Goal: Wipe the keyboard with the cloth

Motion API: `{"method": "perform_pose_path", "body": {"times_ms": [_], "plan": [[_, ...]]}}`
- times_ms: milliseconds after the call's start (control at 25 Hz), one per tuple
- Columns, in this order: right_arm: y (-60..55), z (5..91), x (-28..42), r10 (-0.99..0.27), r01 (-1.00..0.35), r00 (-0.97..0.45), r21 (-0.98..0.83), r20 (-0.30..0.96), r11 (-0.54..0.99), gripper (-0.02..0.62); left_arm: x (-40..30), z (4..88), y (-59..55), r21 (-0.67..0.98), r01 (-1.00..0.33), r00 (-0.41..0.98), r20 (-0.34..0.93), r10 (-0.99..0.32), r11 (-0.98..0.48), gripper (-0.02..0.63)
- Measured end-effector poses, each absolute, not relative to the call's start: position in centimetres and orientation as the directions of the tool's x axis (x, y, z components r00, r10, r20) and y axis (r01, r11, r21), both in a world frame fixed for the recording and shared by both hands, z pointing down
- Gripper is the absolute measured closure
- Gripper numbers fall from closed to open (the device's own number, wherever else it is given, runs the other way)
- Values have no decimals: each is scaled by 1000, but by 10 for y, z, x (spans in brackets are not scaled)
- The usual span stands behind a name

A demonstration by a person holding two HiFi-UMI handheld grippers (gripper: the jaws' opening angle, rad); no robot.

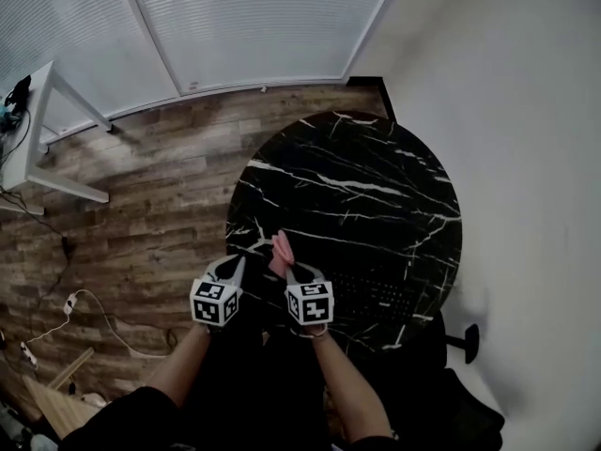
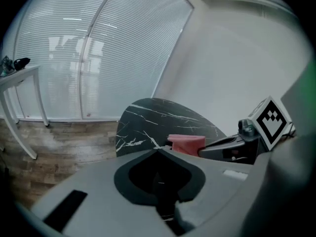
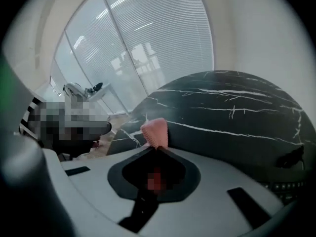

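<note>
A pink cloth [image 1: 282,245] sticks up from my right gripper [image 1: 291,269], which is shut on it at the near left edge of the round black marble table [image 1: 357,186]. In the right gripper view the cloth [image 3: 155,132] stands just past the closed jaw tips [image 3: 157,148]. The black keyboard [image 1: 376,294] lies on the table's near side, to the right of that gripper, and its edge shows low right [image 3: 289,187]. My left gripper [image 1: 237,266] hovers beside the right one, off the table's left rim, shut with nothing in it [image 2: 158,151]. From there the cloth [image 2: 186,143] is seen to the right.
Wooden floor [image 1: 160,214] lies left of the table, with a white desk [image 1: 47,130] at the far left and cables [image 1: 84,303] on the floor. Window blinds [image 1: 244,26] run along the back. A white wall [image 1: 526,139] stands close on the right.
</note>
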State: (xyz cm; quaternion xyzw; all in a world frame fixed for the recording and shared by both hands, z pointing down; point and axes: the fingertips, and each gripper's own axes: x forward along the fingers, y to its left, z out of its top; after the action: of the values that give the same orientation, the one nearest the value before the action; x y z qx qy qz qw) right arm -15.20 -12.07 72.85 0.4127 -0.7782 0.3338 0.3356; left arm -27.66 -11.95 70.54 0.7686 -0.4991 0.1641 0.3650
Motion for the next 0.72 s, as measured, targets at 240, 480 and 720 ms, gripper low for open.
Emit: {"method": "perform_pose_path", "body": {"times_ms": [240,480,720], "plan": [[-114,731,-156,-407,-819,-400,-121,821,561,592,-250,711,-105,404,-885,452,631,-630,-231,606],[-114,729,-146,-403,-813,-399,-114,824,570,592,-232,708,-106,395,-886,454,636,-624,-242,606],[-109,728,-122,-413,-826,-390,-116,823,551,592,-211,706,-106,383,-882,467,639,-611,-273,606]]}}
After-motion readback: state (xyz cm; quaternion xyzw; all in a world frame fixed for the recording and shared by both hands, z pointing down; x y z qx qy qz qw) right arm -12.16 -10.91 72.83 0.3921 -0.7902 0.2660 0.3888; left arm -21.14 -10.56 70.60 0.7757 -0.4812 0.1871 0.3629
